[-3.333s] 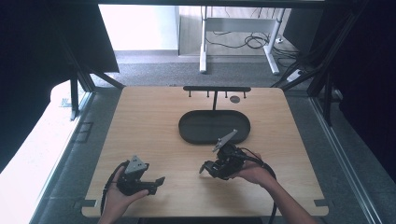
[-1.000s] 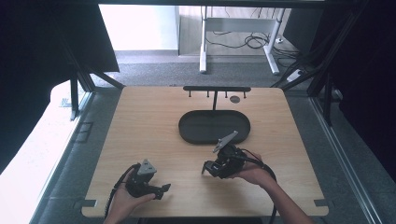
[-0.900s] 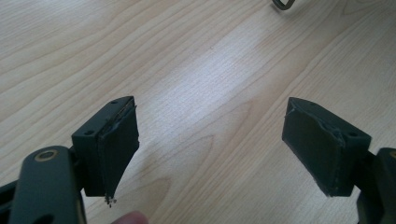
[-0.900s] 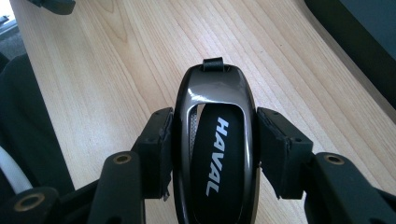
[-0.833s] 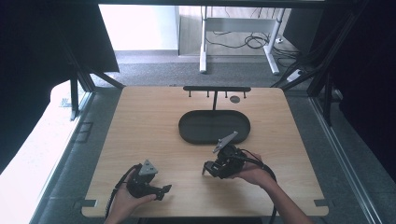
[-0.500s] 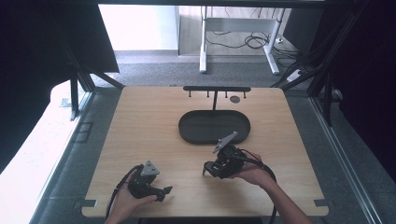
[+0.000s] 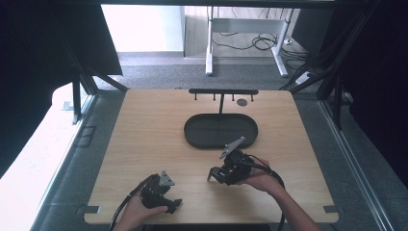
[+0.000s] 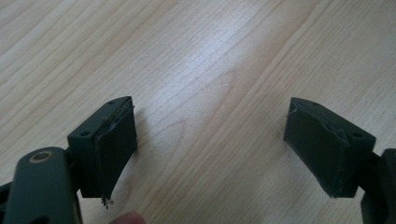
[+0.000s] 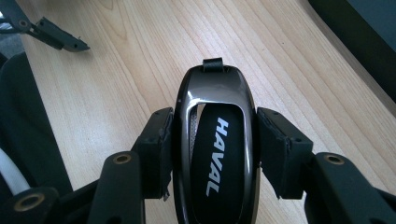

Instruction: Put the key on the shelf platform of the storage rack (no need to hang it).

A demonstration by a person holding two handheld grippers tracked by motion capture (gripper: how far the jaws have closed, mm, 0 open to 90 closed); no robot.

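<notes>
My right tool (image 9: 212, 154) is clenched on a glossy dark car key fob (image 9: 215, 140): in the right gripper view the two black pads press its left and right flanks, and the fob runs lengthwise between them with its small loop end pointing away from me. The white lettering HAVAL reads along the black insert in its middle. The fob sits just above the pale wooden surface (image 9: 116, 70), and I cannot tell whether it touches the wood.

From the high view I see the right tool (image 7: 214, 174) near the front half of the surface (image 7: 144, 125), just in front of the dark oval tray (image 7: 192, 134), with its grey three-cornered plate tilted up towards that tray. The hand (image 7: 262, 180) holding it comes in from the lower right, the cable looping round beside it. In the right gripper view a corner of the tray (image 9: 345, 32) shows at the upper right, apart from the fob.

My left tool (image 8: 210, 144) is released: in the left gripper view its jaws stand wide apart with nothing but bare wood between them. In the high view it (image 7: 175, 206) lies close to the front edge, well to the left of the right one, jaws pointing right.

Behind the tray stands a low black rack (image 7: 223, 91) with small pegs under its bar, and a small round dark disc (image 7: 242, 102) lies beside it.
</notes>
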